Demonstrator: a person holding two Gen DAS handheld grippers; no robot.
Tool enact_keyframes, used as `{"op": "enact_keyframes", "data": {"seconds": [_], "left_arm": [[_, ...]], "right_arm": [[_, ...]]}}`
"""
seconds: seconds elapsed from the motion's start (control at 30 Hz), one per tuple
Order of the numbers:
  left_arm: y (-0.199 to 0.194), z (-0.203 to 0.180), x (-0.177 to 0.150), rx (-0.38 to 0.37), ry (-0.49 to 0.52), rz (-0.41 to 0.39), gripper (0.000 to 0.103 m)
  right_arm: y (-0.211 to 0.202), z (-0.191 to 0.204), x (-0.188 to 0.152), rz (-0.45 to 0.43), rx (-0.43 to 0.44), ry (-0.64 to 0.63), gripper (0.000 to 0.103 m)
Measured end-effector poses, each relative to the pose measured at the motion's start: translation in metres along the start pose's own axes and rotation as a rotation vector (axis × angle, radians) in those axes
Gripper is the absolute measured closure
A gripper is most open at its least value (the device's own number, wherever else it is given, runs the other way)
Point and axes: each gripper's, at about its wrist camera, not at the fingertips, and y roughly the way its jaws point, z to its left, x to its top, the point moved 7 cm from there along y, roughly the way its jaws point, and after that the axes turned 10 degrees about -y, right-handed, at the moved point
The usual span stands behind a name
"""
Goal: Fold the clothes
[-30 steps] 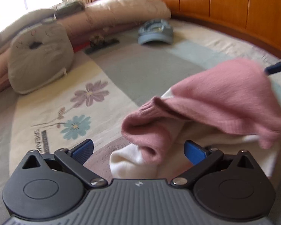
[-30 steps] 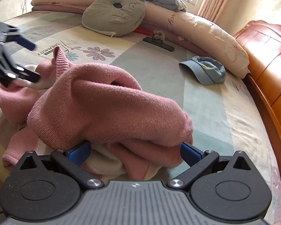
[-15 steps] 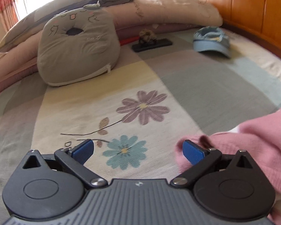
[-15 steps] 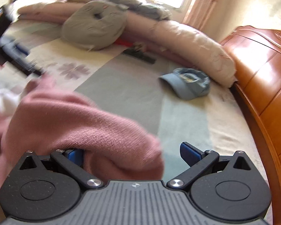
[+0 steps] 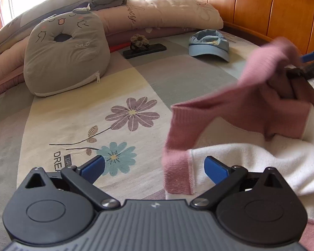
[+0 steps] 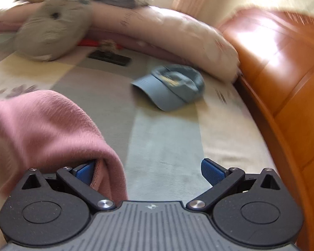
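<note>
A pink and white knit sweater [image 5: 251, 113] lies bunched on the bed at the right of the left wrist view. Its pink ribbed cuff [image 5: 178, 167] hangs between the fingers of my left gripper [image 5: 155, 166], nearer the right finger; the gripper is open and not closing on it. My right gripper [image 5: 305, 64] shows at the far right with a pink fold raised over it. In the blurred right wrist view, my right gripper [image 6: 148, 171] is open, and pink fabric [image 6: 48, 125] drapes over its left finger [image 6: 84, 171].
The floral bedsheet [image 5: 106, 113] spreads ahead. A grey cat cushion [image 5: 67, 52], a black flat object with a brown flower [image 5: 144, 48] and a blue cap [image 5: 209, 46] lie further back. Long pillows [image 5: 157, 14] and a wooden headboard [image 5: 261, 6] bound the bed.
My left gripper has swung back toward the sweater, so the cuff now sits between its fingers. My right gripper has moved fast toward the headboard, carrying pink fabric draped on one finger.
</note>
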Motion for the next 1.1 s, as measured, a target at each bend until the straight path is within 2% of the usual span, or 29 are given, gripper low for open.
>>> {"op": "enact_keyframes", "data": {"seconds": [0.07,0.17,0.43,0.53,0.6,0.7,0.77,0.83,0.93,1.0,1.03,1.1], "left_arm": [[-0.001,0.0,0.001,-0.004,-0.001,-0.001,0.003],[0.001,-0.002,0.003,-0.019,-0.001,0.0,0.003],[0.02,-0.014,-0.004,-0.107,-0.063,0.058,0.003],[0.023,-0.012,-0.011,-0.137,-0.099,0.078,0.01],[0.023,-0.005,-0.017,-0.181,-0.145,0.095,0.012],[0.025,0.005,-0.026,-0.255,-0.206,0.122,0.025],[0.031,0.005,-0.029,-0.311,-0.207,0.132,0.034],[0.038,0.004,-0.032,-0.369,-0.202,0.142,0.038],[0.053,0.003,-0.033,-0.417,-0.203,0.133,0.039],[0.056,0.003,-0.033,-0.478,-0.252,0.135,0.042],[0.055,0.003,-0.034,-0.511,-0.271,0.143,0.05],[0.053,0.004,-0.04,-0.575,-0.297,0.168,0.051]], "right_arm": [[0.007,-0.01,-0.004,0.018,0.017,0.073,0.0],[-0.003,-0.011,-0.008,-0.005,0.081,0.128,0.0],[-0.029,0.007,-0.016,-0.032,0.237,0.157,0.0],[-0.036,0.014,-0.018,-0.036,0.278,0.153,0.0],[-0.039,0.016,-0.018,-0.043,0.286,0.148,0.0],[-0.041,0.021,-0.02,-0.049,0.312,0.152,0.0],[-0.042,0.025,-0.021,-0.056,0.331,0.147,0.0],[-0.043,0.03,-0.022,-0.063,0.345,0.141,0.0],[-0.046,0.033,-0.023,-0.069,0.36,0.143,0.0],[-0.047,0.034,-0.025,-0.066,0.361,0.146,0.0],[-0.047,0.034,-0.026,-0.063,0.36,0.147,0.0],[-0.048,0.033,-0.031,-0.058,0.366,0.155,0.0]]}}
